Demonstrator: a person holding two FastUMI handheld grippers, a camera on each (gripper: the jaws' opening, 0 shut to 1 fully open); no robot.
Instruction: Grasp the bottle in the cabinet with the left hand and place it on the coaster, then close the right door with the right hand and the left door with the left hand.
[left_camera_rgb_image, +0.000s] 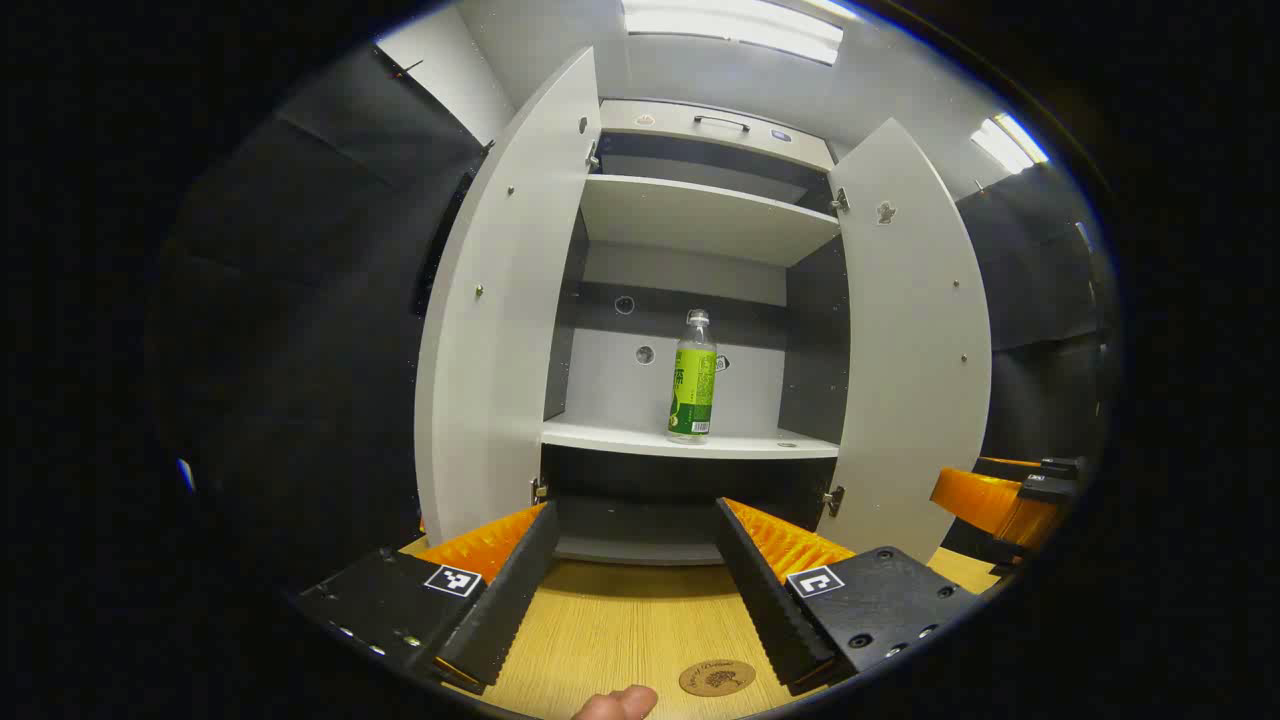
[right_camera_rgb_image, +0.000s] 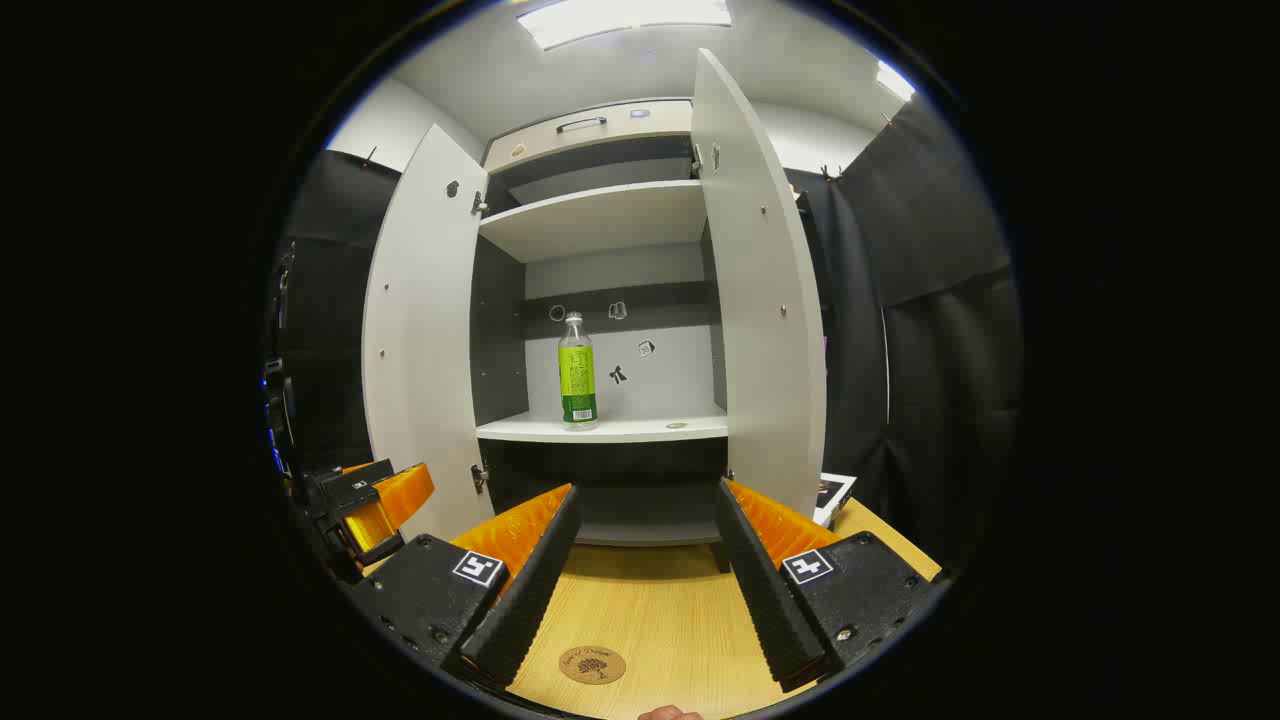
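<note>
Black cloth (right_camera_rgb_image: 930, 300) hangs along both sides of the booth, draped in loose folds. Above it the wall (left_camera_rgb_image: 455, 75) is plain white. Long ceiling lights (left_camera_rgb_image: 735, 30) glow overhead, bright enough to wash out at their edges, with another strip (left_camera_rgb_image: 1015, 140) off to one side. Down in front runs a light wooden table (right_camera_rgb_image: 660, 610), its grain running away from me. A small printed card (right_camera_rgb_image: 832, 495) lies at its far right edge.

Green bottle (left_camera_rgb_image: 692, 377) — upright on cabinet shelf (left_camera_rgb_image: 620, 437)
</note>
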